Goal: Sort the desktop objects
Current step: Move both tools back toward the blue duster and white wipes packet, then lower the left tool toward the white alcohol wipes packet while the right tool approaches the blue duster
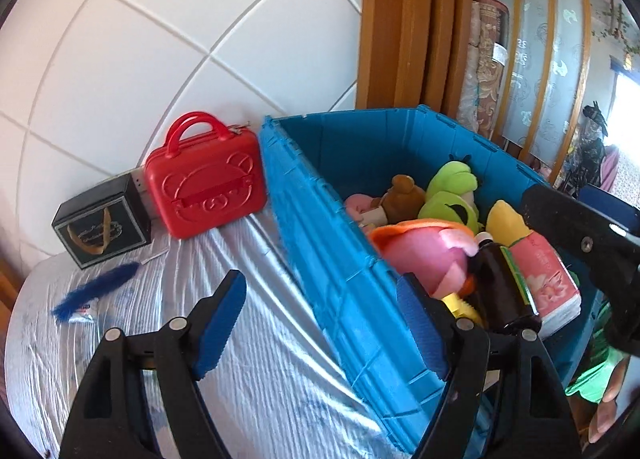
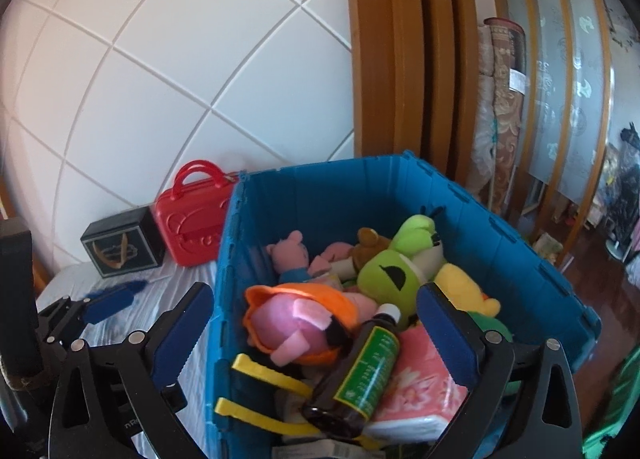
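Note:
A blue plastic crate (image 1: 320, 219) (image 2: 520, 259) stands on the silver-covered table and holds plush toys, a dark brown bottle with a green label (image 2: 360, 371) (image 1: 500, 283), a pink tissue pack (image 2: 416, 391) (image 1: 548, 275) and a pink-and-orange plush (image 2: 296, 323) (image 1: 420, 255). My left gripper (image 1: 320, 323) is open and empty, straddling the crate's near left wall. My right gripper (image 2: 316, 335) is open and empty, above the crate's front part, over the bottle and plush.
A red toy suitcase (image 1: 204, 179) (image 2: 192, 219) and a black box (image 1: 100, 227) (image 2: 120, 251) stand against the white tiled wall. A blue feather (image 1: 96, 291) lies on the silver cloth (image 1: 160, 339). Wooden frames and rolled carpets stand behind the crate.

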Tool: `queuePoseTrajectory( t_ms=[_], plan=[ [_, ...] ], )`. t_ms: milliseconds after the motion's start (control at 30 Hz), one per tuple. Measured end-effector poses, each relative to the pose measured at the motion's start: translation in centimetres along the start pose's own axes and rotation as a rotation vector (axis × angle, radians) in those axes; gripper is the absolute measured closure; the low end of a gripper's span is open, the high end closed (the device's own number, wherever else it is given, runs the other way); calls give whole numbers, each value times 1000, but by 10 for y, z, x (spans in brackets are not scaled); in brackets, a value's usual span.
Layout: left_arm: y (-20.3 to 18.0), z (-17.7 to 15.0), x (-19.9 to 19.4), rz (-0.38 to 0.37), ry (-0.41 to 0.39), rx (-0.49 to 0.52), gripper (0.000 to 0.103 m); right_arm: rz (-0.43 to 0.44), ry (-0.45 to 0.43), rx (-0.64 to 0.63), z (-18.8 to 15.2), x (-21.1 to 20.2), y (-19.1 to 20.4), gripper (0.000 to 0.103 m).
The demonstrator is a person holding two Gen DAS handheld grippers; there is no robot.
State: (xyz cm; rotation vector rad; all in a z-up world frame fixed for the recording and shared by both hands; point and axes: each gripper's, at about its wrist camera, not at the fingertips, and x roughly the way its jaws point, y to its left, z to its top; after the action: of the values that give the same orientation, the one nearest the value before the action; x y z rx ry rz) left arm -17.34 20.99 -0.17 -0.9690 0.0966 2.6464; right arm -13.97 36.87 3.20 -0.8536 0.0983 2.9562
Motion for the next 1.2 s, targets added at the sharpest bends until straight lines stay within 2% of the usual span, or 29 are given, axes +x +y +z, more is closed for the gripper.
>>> queuePoseTrajectory(
  t_ms=[333,467,700,800,933,1200],
  plan=[
    [153,-46,-22,226,27,-179,25,199,14,-132,2,24,125,0],
    [216,-67,-27,301,47,-249,25,269,66,-188,-4,52,183,0],
    [321,-102,-20,387,99,-376,25,363,156,-256,-17,101,278,0],
    [360,-115,-7,417,136,-431,25,386,194,-285,-24,125,315,0],
    [403,-128,16,419,171,-491,25,385,245,-332,-30,167,356,0],
    [479,-155,107,418,257,-598,25,380,344,-390,-52,277,411,0]
  ],
)
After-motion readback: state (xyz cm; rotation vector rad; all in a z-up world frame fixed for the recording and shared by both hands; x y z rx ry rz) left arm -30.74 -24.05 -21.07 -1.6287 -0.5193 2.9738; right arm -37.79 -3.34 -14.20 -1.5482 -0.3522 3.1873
